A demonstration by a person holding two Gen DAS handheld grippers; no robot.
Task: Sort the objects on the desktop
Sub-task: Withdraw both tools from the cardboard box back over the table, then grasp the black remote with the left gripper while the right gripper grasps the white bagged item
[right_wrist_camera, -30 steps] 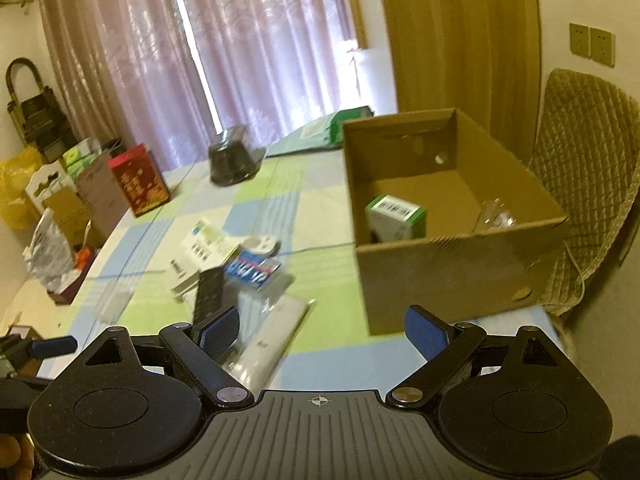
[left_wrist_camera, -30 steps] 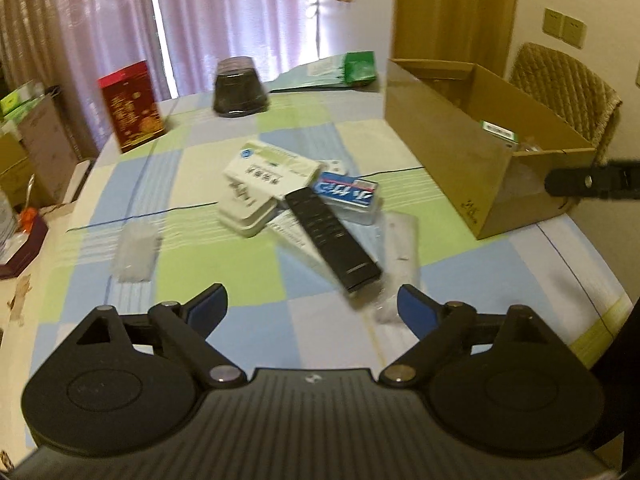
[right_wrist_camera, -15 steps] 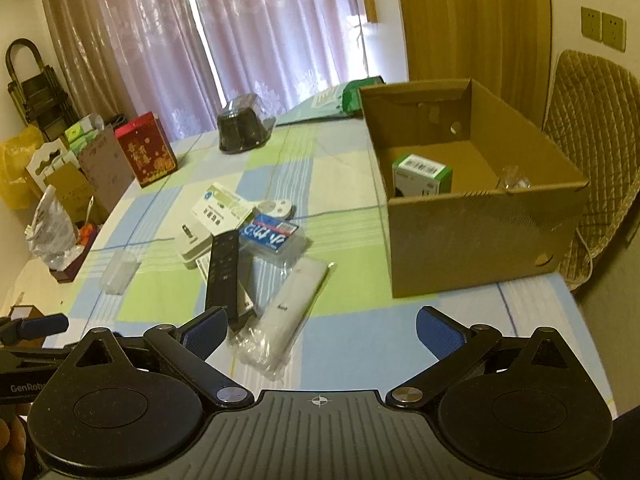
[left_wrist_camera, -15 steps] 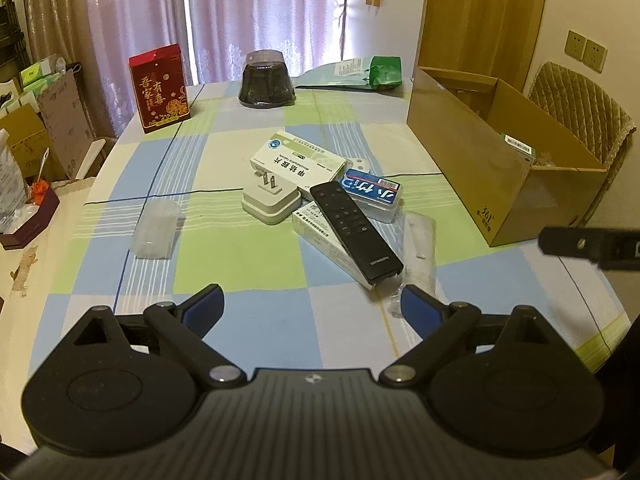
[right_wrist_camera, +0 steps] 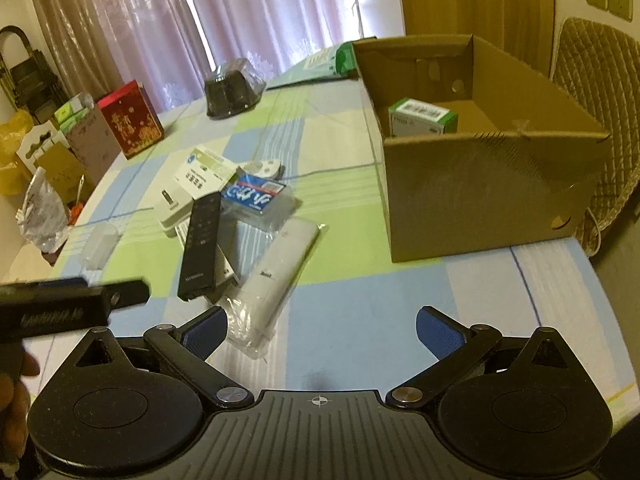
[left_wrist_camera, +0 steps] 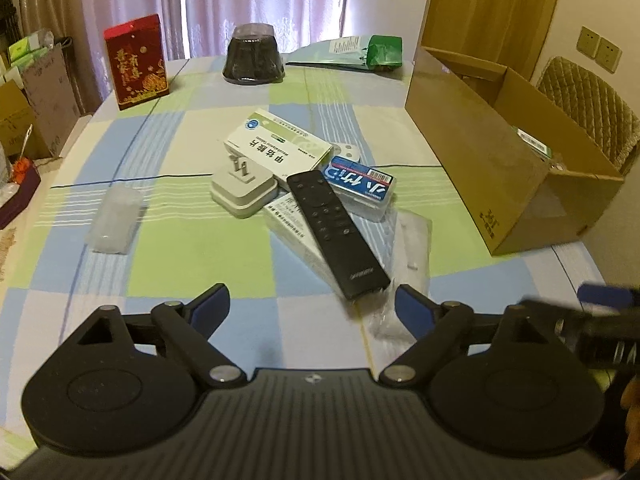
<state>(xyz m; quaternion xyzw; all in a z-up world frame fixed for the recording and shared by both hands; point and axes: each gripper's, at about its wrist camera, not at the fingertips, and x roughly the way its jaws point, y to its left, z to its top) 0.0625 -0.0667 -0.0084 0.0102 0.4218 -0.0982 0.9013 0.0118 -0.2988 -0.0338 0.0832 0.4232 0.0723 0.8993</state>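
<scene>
A pile lies mid-table: a black remote [left_wrist_camera: 335,232] [right_wrist_camera: 201,240] over a flat white box [left_wrist_camera: 294,232], a white medicine box [left_wrist_camera: 276,148] [right_wrist_camera: 204,172], a white plug adapter [left_wrist_camera: 244,190], a blue-labelled clear case [left_wrist_camera: 360,186] [right_wrist_camera: 256,196] and a white remote in a plastic bag [left_wrist_camera: 412,248] [right_wrist_camera: 276,276]. A clear plastic case [left_wrist_camera: 114,220] lies apart at the left. My left gripper [left_wrist_camera: 310,308] is open, empty, just short of the black remote's near end. My right gripper [right_wrist_camera: 322,330] is open and empty, its left finger beside the bagged remote.
An open cardboard box [left_wrist_camera: 492,140] [right_wrist_camera: 480,160] at the right holds a green-and-white box [right_wrist_camera: 422,116]. At the back stand a red box [left_wrist_camera: 136,60], a dark container [left_wrist_camera: 254,56] and a green packet [left_wrist_camera: 360,52]. A wicker chair [right_wrist_camera: 600,80] is behind the box.
Both grippers have come closer to the pile and lower over the table. The right gripper has shifted left, away from the cardboard box. Both stayed open and nothing on the table moved.
</scene>
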